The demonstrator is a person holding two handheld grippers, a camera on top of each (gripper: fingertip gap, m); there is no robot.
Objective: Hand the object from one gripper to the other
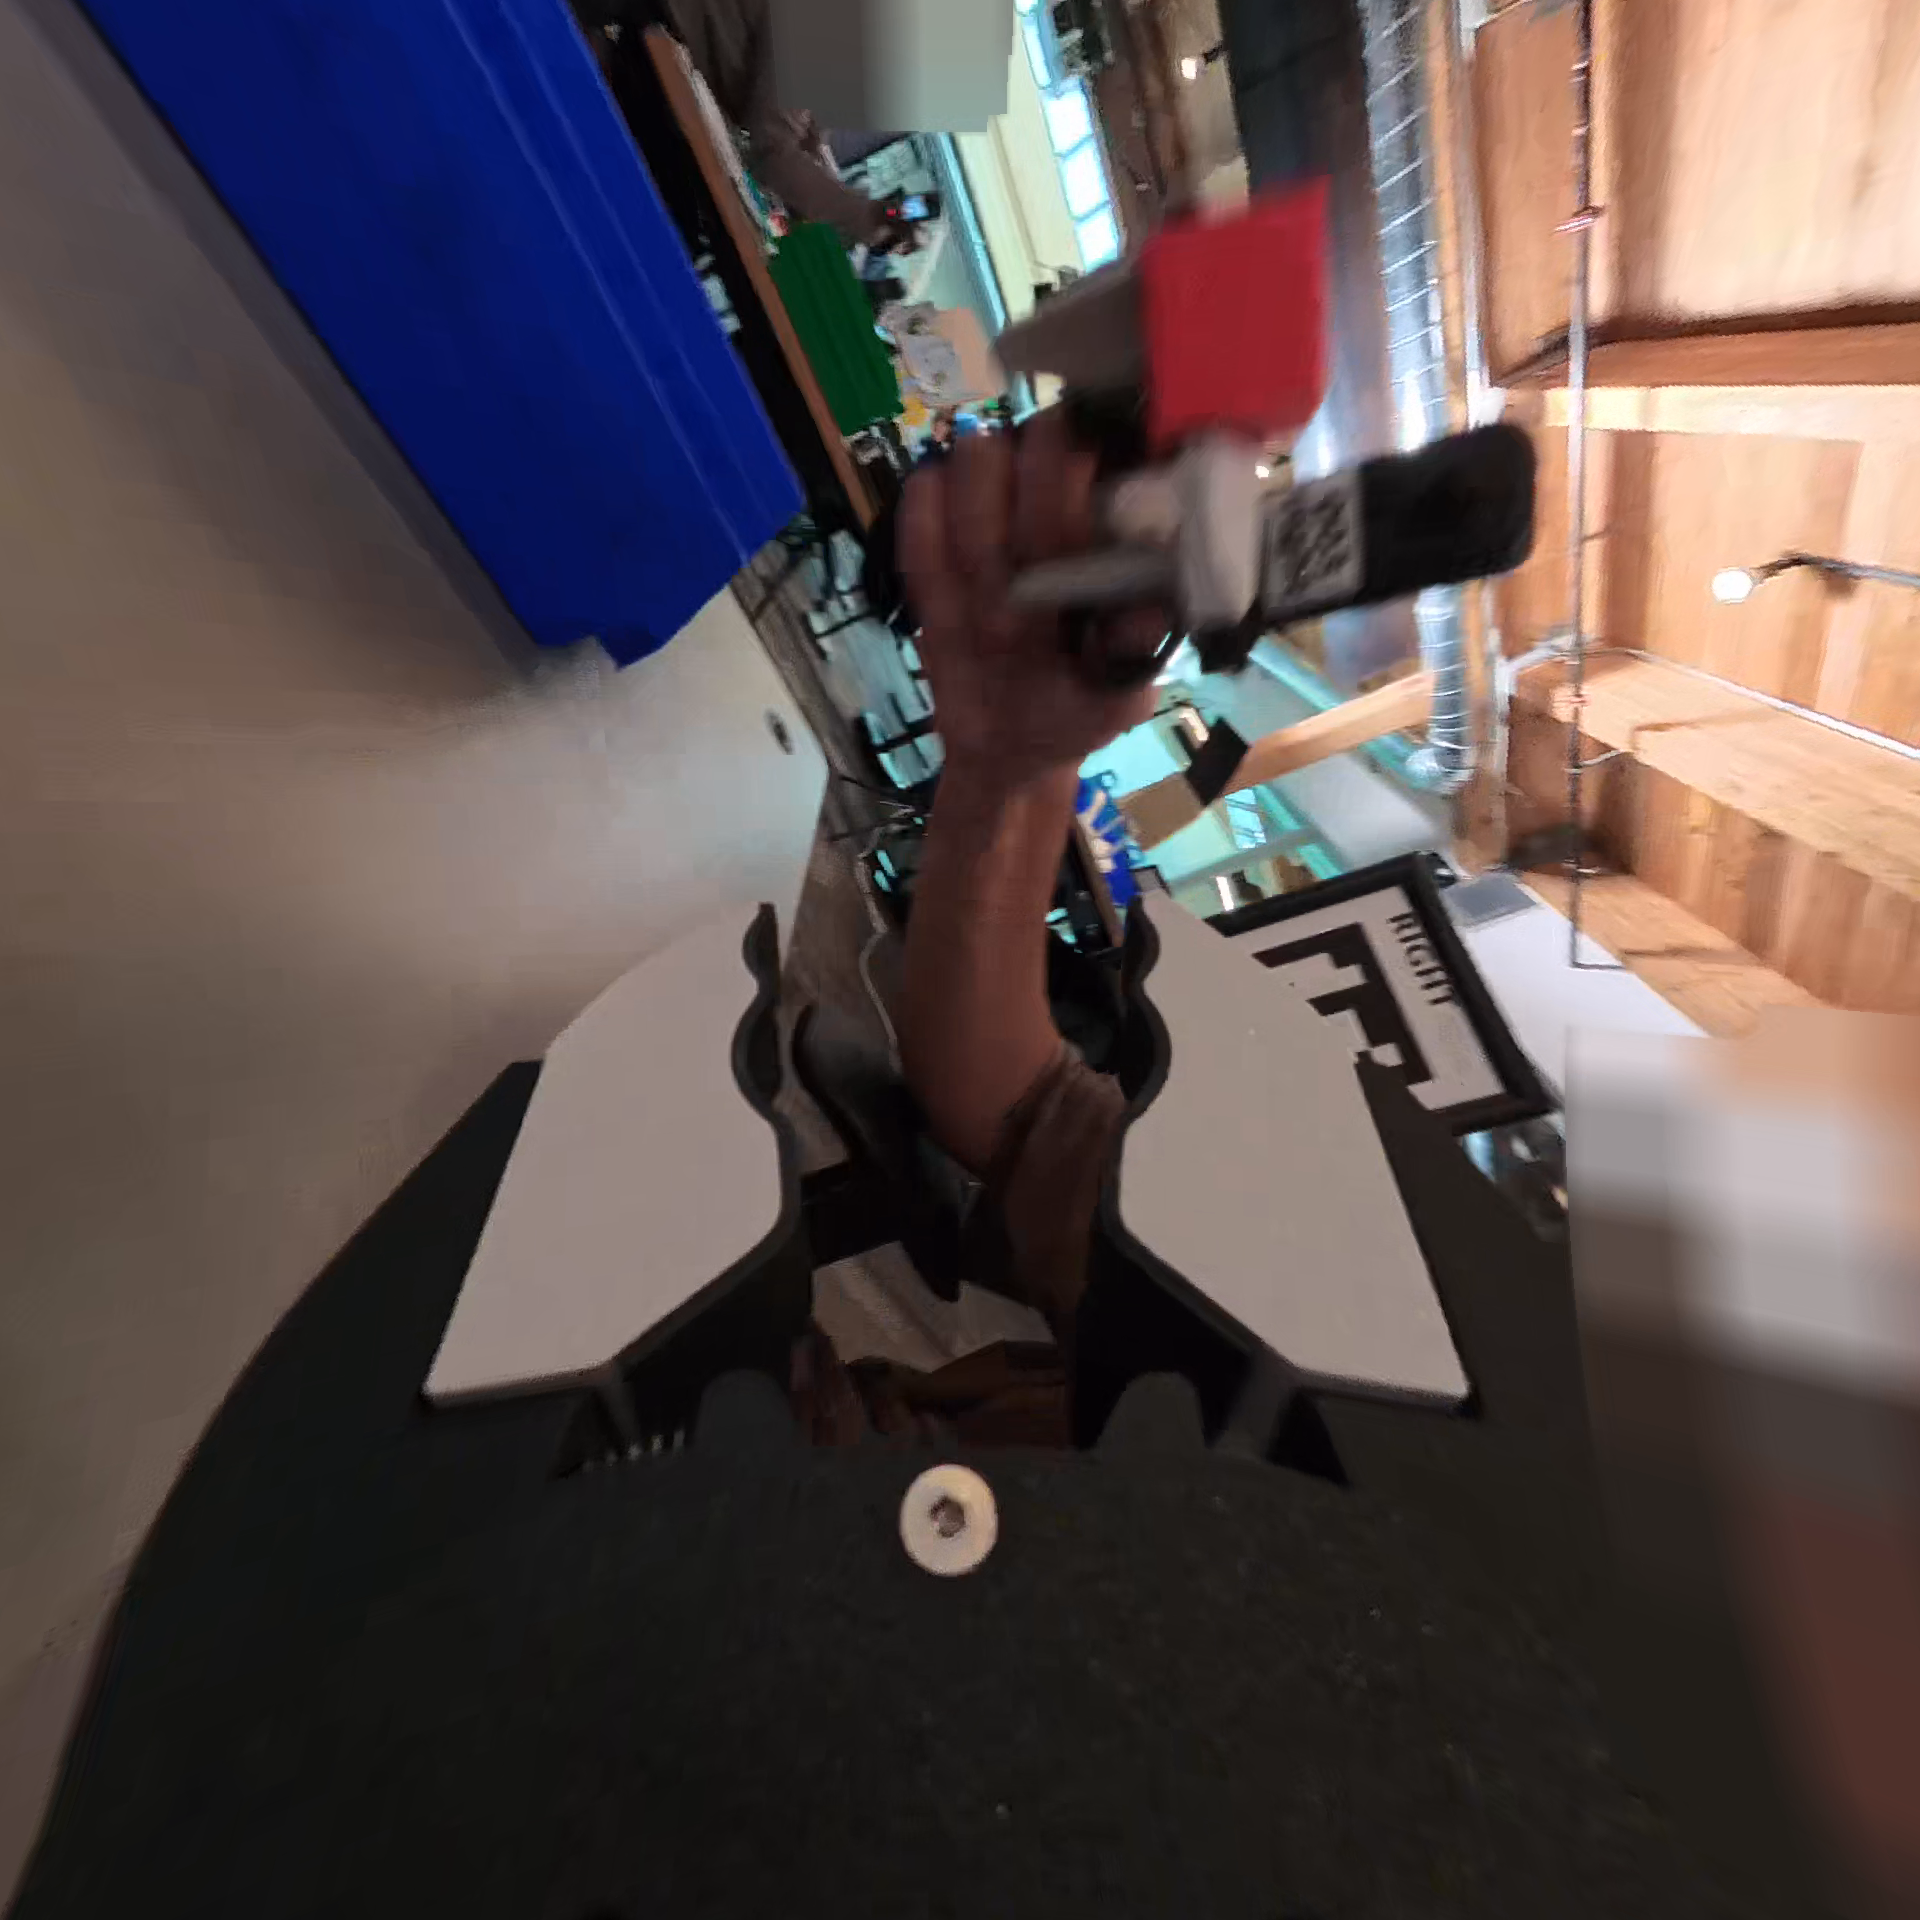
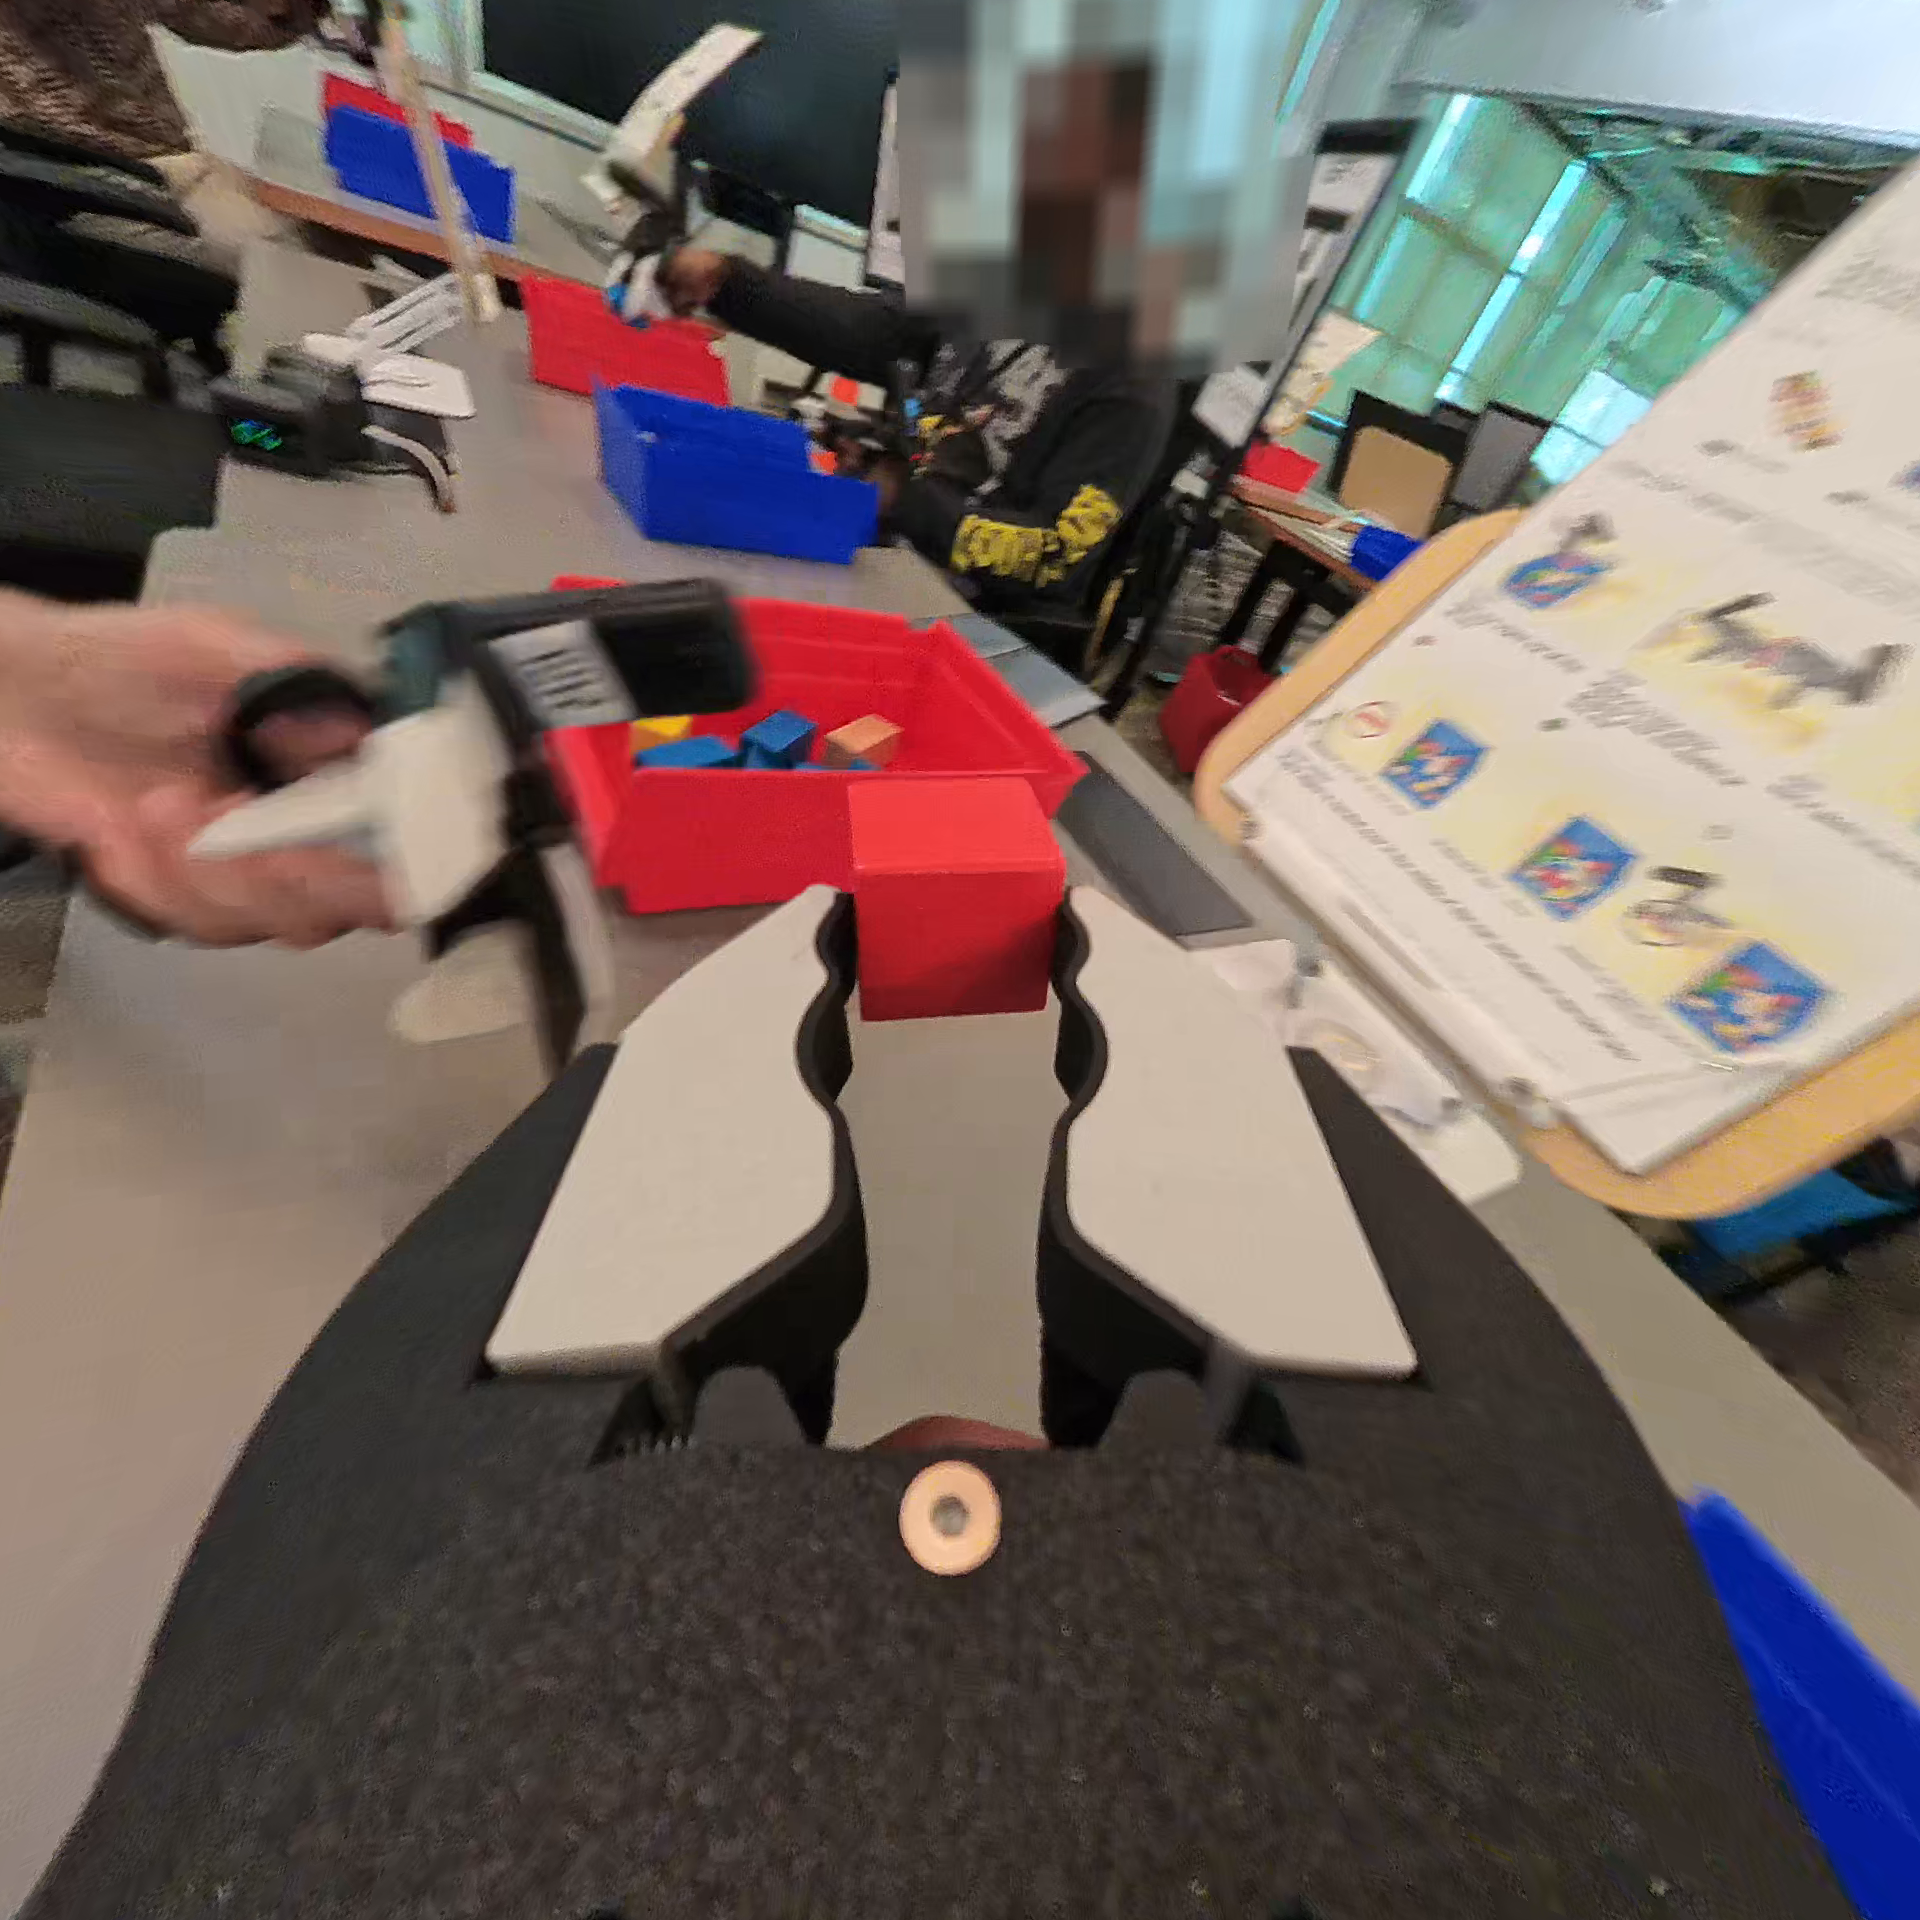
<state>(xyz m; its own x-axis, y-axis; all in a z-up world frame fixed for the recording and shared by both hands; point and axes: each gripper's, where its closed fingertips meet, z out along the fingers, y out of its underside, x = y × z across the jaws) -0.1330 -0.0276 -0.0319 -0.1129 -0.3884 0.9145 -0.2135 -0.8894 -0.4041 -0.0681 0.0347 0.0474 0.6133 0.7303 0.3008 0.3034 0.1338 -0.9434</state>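
A red cube (image 2: 951, 904) is clamped between the tips of my right gripper (image 2: 951, 920), which holds it in the air above the grey table (image 2: 260, 1143). My left gripper (image 1: 951, 935) is open and empty, turned on its side. In the left wrist view, the right gripper (image 1: 1216, 353) shows farther off, gripped by a hand (image 1: 997, 623), with the red cube (image 1: 1247, 301) in its tips. In the right wrist view, the left gripper (image 2: 509, 966) shows blurred at the left in a hand (image 2: 125, 769), apart from the cube.
A red bin (image 2: 727, 842) with several coloured blocks stands just behind the cube. A blue bin (image 2: 727, 488) and another red bin (image 2: 613, 343) sit farther back. A tilted picture board (image 2: 1610, 779) stands at the right. A seated person (image 2: 1018, 468) is across the table. A blue bin (image 1: 468, 312) is near the left gripper.
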